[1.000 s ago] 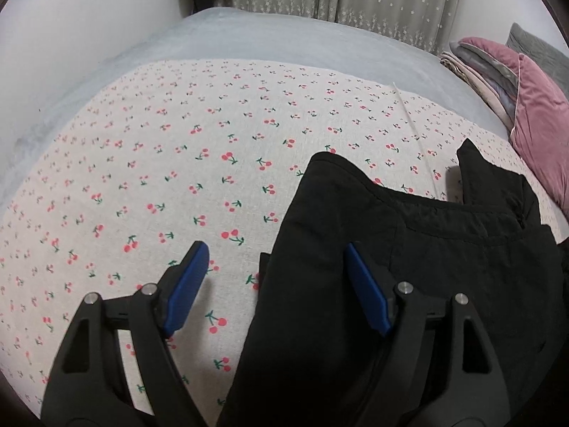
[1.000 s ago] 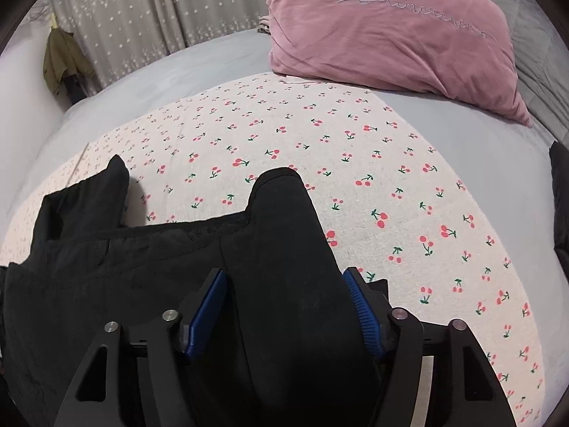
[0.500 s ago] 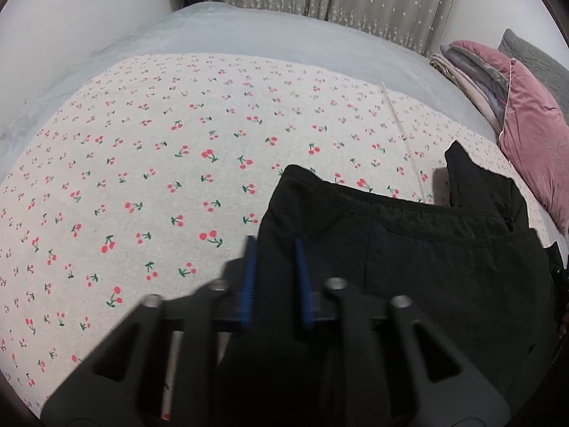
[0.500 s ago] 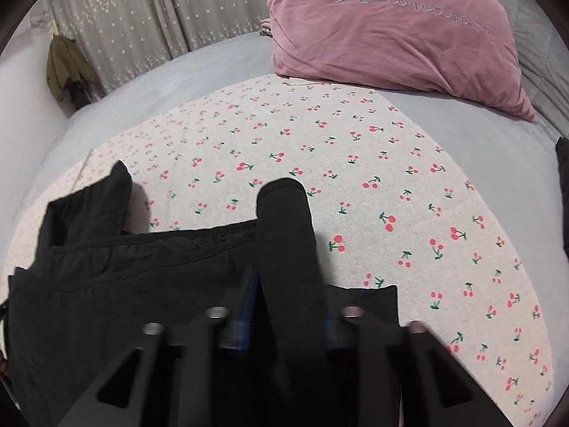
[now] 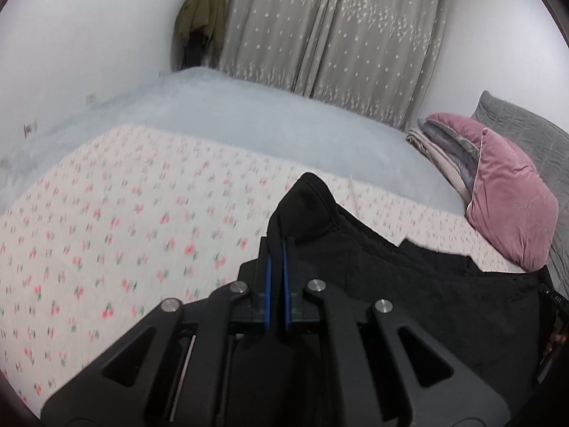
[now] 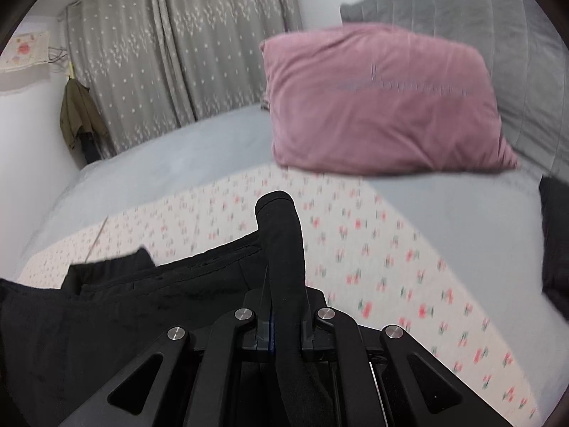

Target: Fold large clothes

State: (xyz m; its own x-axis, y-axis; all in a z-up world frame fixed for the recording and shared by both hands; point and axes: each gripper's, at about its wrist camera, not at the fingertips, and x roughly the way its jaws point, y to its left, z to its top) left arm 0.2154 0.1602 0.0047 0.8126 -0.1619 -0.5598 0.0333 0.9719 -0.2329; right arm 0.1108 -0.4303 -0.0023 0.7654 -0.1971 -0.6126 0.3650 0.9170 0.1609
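Observation:
A large black garment [image 5: 409, 284] lies on the cherry-print sheet [image 5: 124, 220] of a bed. My left gripper [image 5: 276, 249] is shut on one corner of its edge and holds that corner lifted above the sheet. My right gripper [image 6: 284, 284] is shut on another corner of the black garment [image 6: 117, 306], a rolled fold that sticks up between the jaws. The garment's edge stretches between the two grippers. The rest hangs below, hidden under the gripper bodies.
A pink velvet pillow [image 6: 377, 103] and grey cushion [image 6: 498, 17] lie at the head of the bed, with folded blankets [image 5: 437, 153] beside them. Grey bedding [image 5: 249, 117] surrounds the sheet. Curtains [image 5: 338, 35] and a hanging olive coat [image 5: 201, 14] stand behind. Another dark item [image 6: 554, 242] sits at right.
Both grippers went from open to shut on the garment's corners, then rose with them. The views tilted up, so the wall and curtains now show.

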